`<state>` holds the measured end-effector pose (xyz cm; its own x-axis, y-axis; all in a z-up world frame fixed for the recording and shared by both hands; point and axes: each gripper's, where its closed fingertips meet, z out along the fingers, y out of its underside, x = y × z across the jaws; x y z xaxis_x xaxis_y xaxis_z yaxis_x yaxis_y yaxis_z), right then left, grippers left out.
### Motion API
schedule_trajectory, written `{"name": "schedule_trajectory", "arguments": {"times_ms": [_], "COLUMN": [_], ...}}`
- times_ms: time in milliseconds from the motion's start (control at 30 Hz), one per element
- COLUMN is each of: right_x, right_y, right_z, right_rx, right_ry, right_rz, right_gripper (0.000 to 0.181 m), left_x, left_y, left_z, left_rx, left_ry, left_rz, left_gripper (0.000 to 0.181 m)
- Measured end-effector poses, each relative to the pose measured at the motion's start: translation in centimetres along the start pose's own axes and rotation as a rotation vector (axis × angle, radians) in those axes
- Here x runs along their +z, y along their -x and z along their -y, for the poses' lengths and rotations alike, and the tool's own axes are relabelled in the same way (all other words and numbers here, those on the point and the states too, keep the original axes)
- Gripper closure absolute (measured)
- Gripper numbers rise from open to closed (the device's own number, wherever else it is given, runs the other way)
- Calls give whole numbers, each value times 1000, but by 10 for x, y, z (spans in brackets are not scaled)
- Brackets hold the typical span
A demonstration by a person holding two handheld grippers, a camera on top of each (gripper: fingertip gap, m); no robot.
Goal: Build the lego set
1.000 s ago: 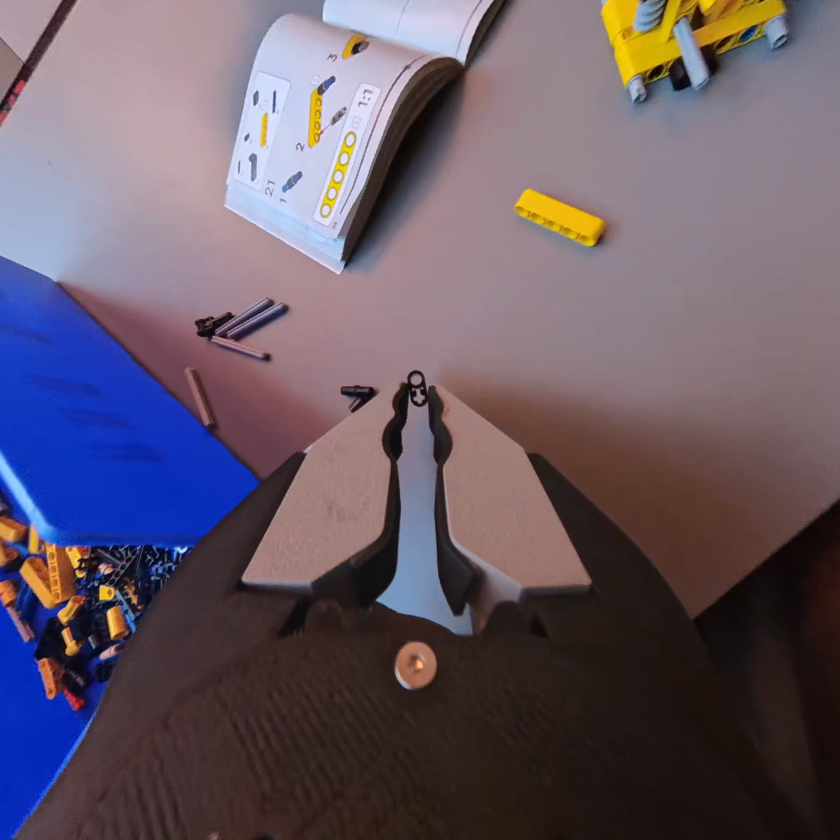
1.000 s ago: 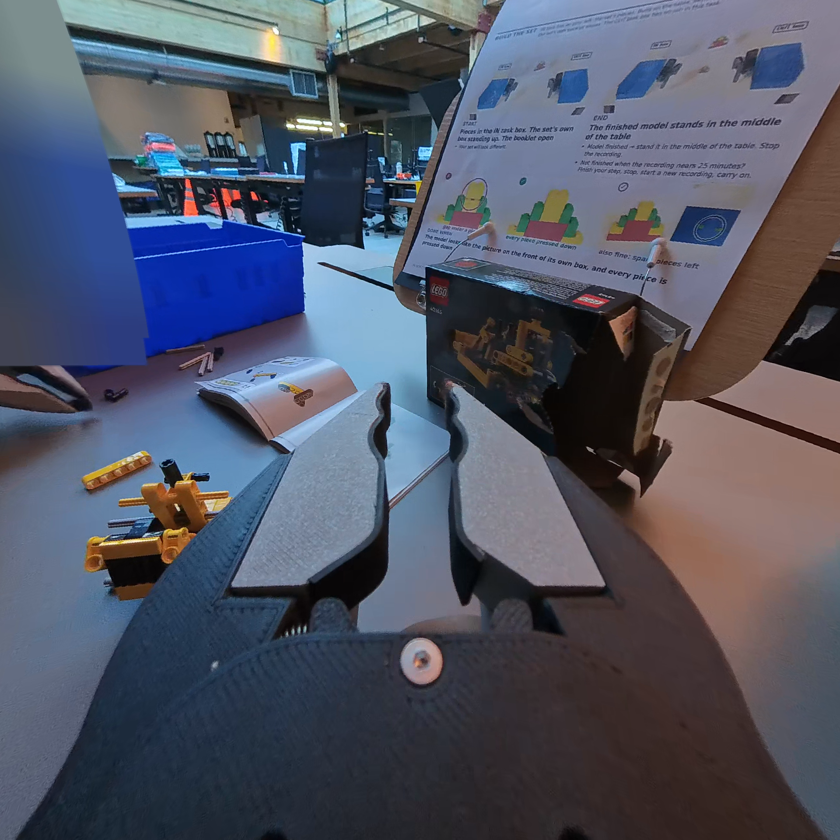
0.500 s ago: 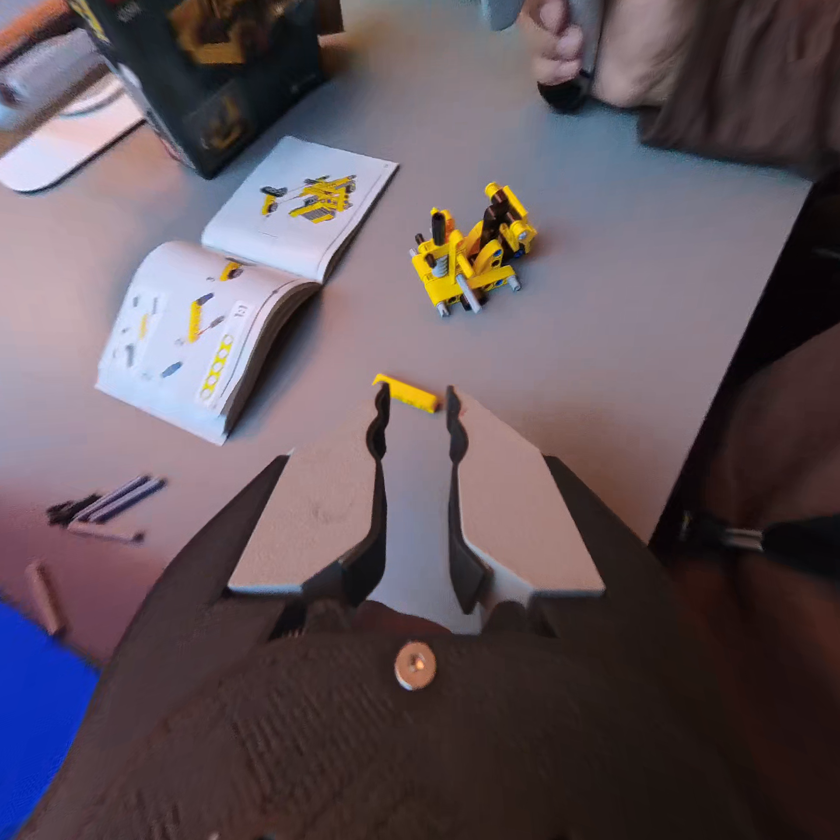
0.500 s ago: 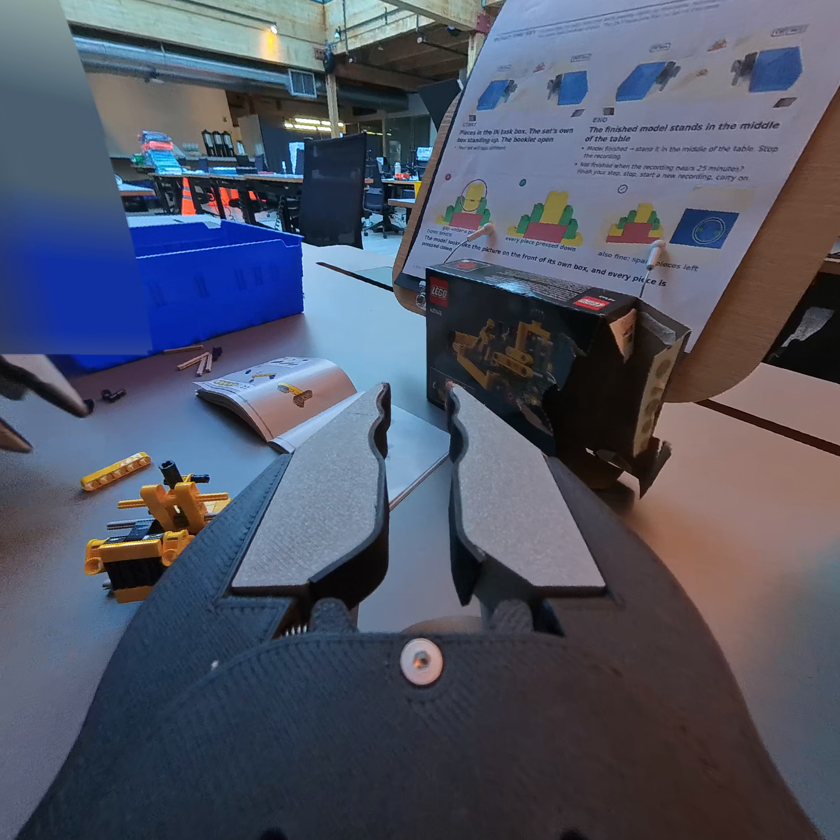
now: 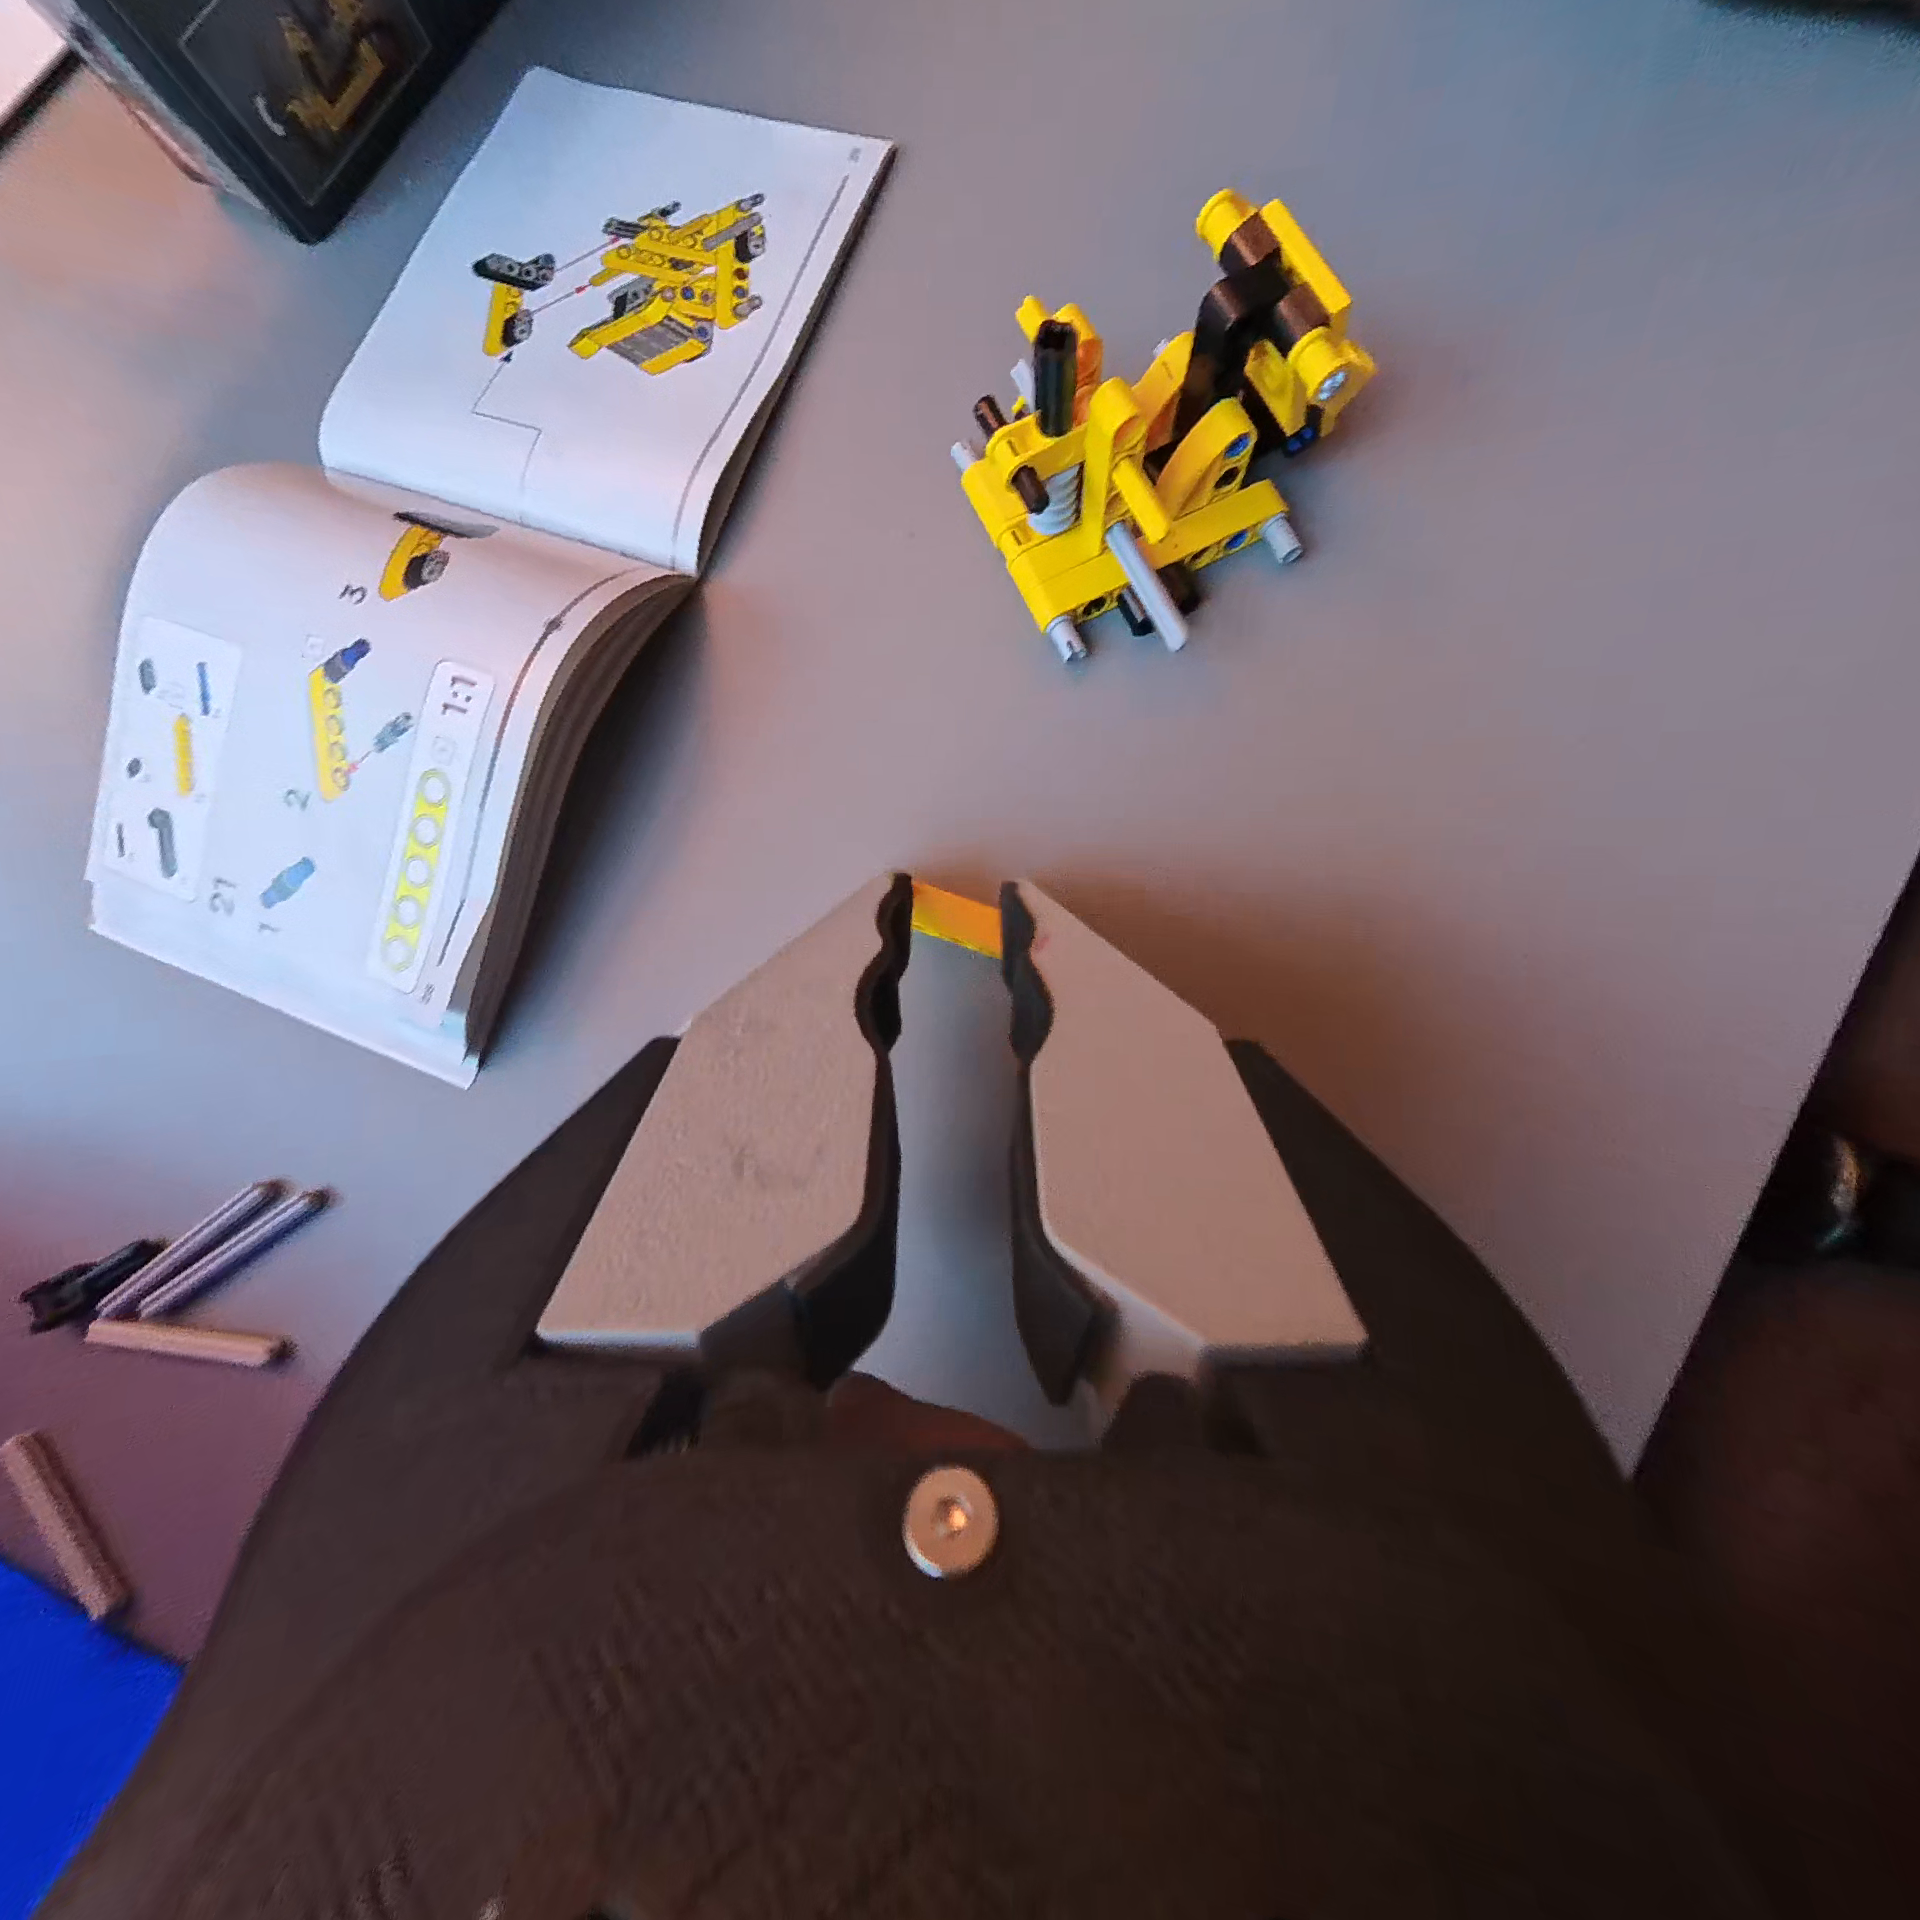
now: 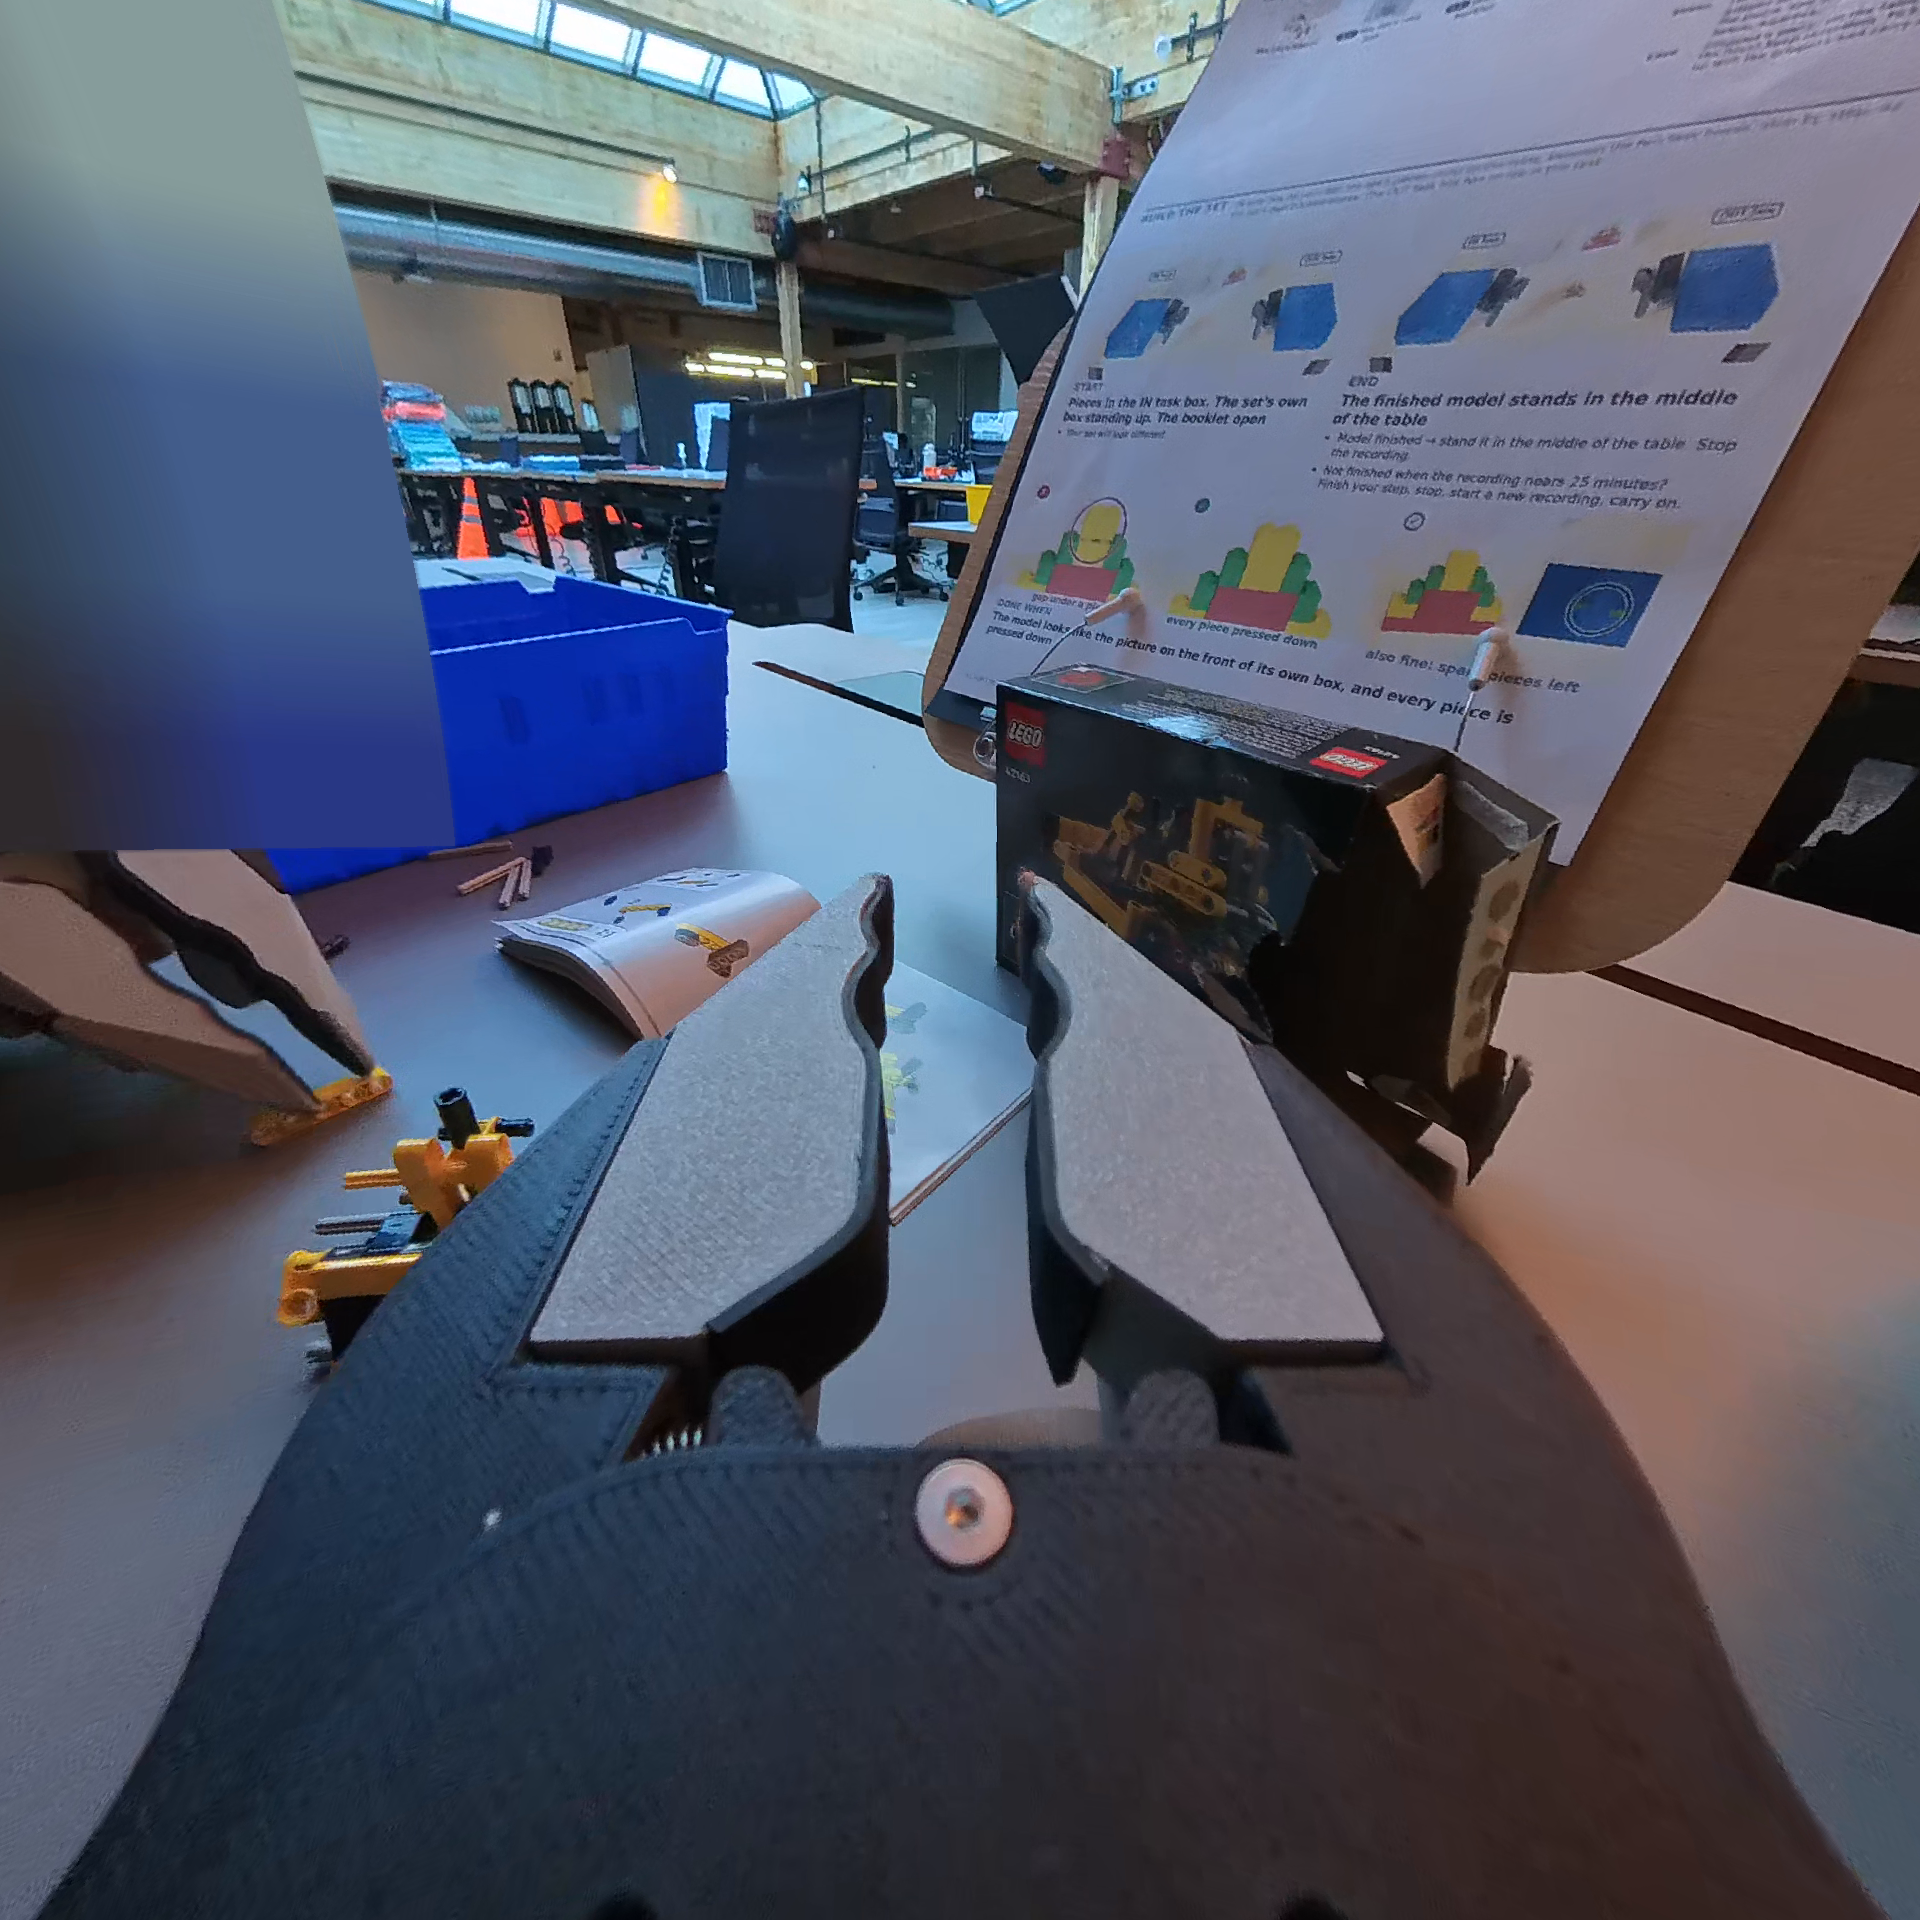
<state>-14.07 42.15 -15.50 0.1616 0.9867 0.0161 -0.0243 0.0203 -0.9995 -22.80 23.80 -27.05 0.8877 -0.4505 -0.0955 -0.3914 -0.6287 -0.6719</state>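
Between the fingertips of the left tongs (image 5: pixel 956 904), only a short strip of the flat yellow perforated lego beam (image 5: pixel 957 916) shows; both of its ends are hidden behind the fingers. From the right wrist view the same beam (image 6: pixel 330 1103) lies on the grey bench (image 6: pixel 1662 1195) with the left tongs (image 6: pixel 338 1081) tipped down onto it, fingers parted and set on either side of the beam. Whether they already grip it cannot be told. Right tongs (image 6: pixel 961 894) stand partly open, holding nothing and touching nothing. The part-built yellow and black lego model (image 5: pixel 1153 436) sits on the bench beyond the left tongs, well apart from the beam; in the right wrist view it (image 6: pixel 416 1205) is partly covered by the tong body. The open white instruction booklet (image 5: pixel 416 665) lies left of the model. The black cardboard set box (image 5: pixel 260 94) is cut off at the frame's top edge.
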Motion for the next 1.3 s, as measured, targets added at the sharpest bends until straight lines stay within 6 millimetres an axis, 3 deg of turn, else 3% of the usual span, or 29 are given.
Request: {"name": "schedule_trajectory", "arguments": {"times_ms": [100,533,700,800,867,967,1033,1167,1300], "right_x": [0,3,3,4,4,6,7,7,6], "right_y": [1,4,3,1,0,0,-1,-8,-21], "right_z": [1,-3,-5,-7,-10,-14,-18,-25,-23], "right_rx": [2,0,2,9,12,0,-18,-45,-1], "right_ry": [-3,11,16,21,30,53,70,104,84], "right_rz": [6,11,4,-2,-5,-11,-21,-53,-92], "right_gripper": [161,161,161,161,161,161,161,161,161], "left_x": [-7,-38,-54,-87,-121,-175,-197,-199,-184], "left_y": [6,27,23,28,55,121,159,217,236], "left_z": [-8,-44,-30,0,24,55,63,53,39], "left_rx": [-21,-54,-45,-56,-81,-129,-159,-224,-279], "left_ry": [10,62,-25,-167,-292,-496,-581,-597,-639], "left_rz": [19,128,99,54,93,287,393,527,541], "left_gripper": [174,174,163,159,158,159,160,159,160]}}
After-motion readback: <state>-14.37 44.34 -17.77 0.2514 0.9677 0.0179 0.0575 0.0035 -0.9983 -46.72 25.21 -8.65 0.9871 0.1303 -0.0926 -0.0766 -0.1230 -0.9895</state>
